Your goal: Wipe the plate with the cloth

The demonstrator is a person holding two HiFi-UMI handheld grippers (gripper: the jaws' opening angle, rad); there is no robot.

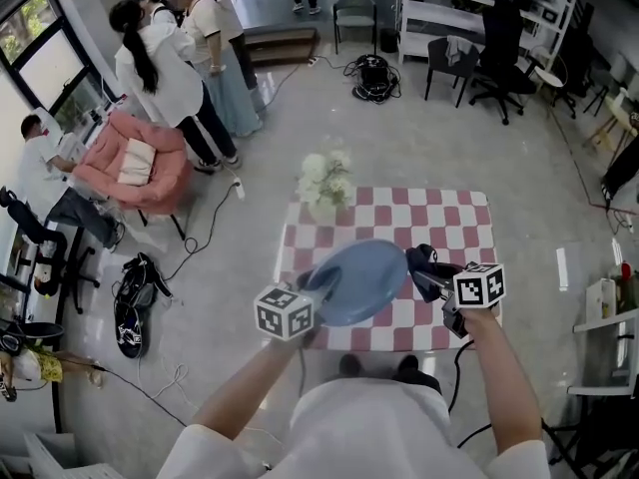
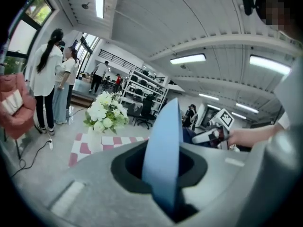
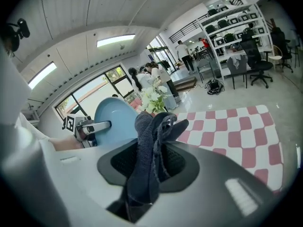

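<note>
Left gripper (image 1: 318, 283): jaws are clamping the blue plate (image 1: 361, 279) at its 9 o'clock rim, holding it tilted over the checkered table (image 1: 449, 218). Right gripper (image 1: 427, 267): jaws are pinching the dark cloth (image 3: 150, 145), just beside the plate's 3 o'clock edge.

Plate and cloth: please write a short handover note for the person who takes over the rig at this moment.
Left hand-held gripper: shut on the rim of the blue plate, which is held tilted above the checkered table.
Right hand-held gripper: shut on the dark cloth, beside the plate's right edge; contact cannot be told.
Done: both things are in the grippers.
Left: wipe the plate's face with the cloth.
</note>
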